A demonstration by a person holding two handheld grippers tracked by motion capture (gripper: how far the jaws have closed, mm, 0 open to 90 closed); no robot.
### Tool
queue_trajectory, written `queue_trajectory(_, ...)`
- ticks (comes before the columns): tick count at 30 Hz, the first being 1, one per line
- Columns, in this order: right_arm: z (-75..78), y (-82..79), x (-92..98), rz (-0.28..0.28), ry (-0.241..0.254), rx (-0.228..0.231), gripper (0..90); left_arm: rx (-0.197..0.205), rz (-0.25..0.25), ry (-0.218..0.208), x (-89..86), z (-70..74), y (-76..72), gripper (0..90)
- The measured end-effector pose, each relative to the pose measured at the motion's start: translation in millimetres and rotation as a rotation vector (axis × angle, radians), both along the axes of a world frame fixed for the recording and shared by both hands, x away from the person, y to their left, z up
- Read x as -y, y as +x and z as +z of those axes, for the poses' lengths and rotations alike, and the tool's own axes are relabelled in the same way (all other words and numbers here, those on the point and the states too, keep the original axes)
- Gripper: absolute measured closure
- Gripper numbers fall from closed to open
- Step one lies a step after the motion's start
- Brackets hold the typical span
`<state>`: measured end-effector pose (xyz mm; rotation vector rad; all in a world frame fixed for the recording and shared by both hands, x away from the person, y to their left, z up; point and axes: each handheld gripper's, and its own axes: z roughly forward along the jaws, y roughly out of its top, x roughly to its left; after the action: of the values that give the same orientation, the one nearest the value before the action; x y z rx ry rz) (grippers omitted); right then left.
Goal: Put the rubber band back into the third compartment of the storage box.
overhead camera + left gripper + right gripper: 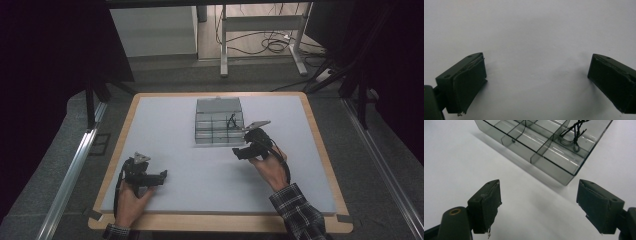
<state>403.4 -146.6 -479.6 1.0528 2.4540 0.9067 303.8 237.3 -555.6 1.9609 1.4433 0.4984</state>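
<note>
Nearest the person, the left gripper [161,176] rested low over the bare white table top [200,170], its jaws spread wide with nothing between them; the left gripper view gave blank surface between the two black pads. Farther out, the right gripper [239,151] hung just short of the clear compartment box [218,122], its jaws likewise wide apart and empty, pointed toward the near corner of that box [564,173].

Beyond the jaws, a thin black cord [573,132] lay bunched in one compartment toward the box's right side; the neighbouring cells looked empty apart from a fine dark strand. The step in hand appeared to be an approach to the box, nothing yet grasped. The next move would probably call for carrying the open jaws over the rim and down into the cord's cell, closing on so slight a strand squarely.

No brand, label or writing could be read on anything.
</note>
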Motion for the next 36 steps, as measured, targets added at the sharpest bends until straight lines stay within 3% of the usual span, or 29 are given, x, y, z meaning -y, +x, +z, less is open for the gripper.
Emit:
queue_trajectory(13,-8.7,-16.5,18.1,-0.012,0.026,-0.012,12.3,0.002,0.003,-0.003,0.3,-0.2,0.0,1.9)
queue_trajectory(36,-12.3,-57.5,51.9,-0.032,0.012,0.016,8.9,0.002,0.002,-0.003,0.3,-0.2,0.0,1.9)
